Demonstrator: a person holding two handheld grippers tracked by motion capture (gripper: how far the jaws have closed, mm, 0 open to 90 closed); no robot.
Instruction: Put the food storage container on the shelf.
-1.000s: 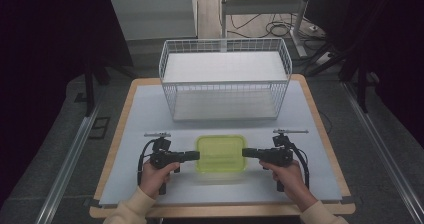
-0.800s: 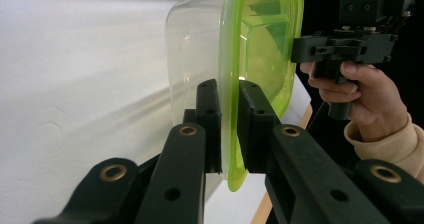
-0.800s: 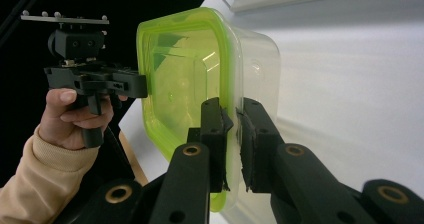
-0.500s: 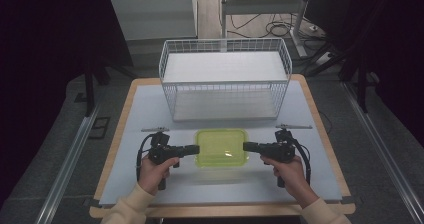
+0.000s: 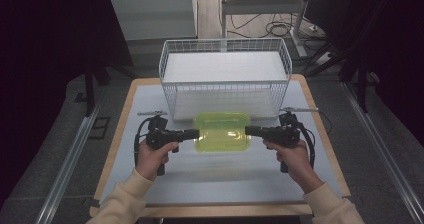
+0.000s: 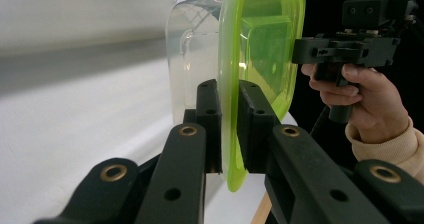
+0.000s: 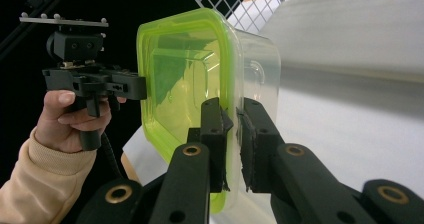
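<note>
Wood-edged table (image 5: 116, 149), pale mat (image 5: 220, 169); wire basket (image 5: 225, 79) on it, probably empty.

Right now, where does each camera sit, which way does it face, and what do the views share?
High view: fixed above the person's side, facing forward and down on the table and wire basket; both forearms, left gripper, right gripper.
Left gripper view: rides the left gripper, looking along its jaws; right gripper and hand beyond.
Right gripper view: rides the right gripper; left gripper and sleeve beyond.
Shared: the green-lidded container, clamped at opposite edges.
</note>
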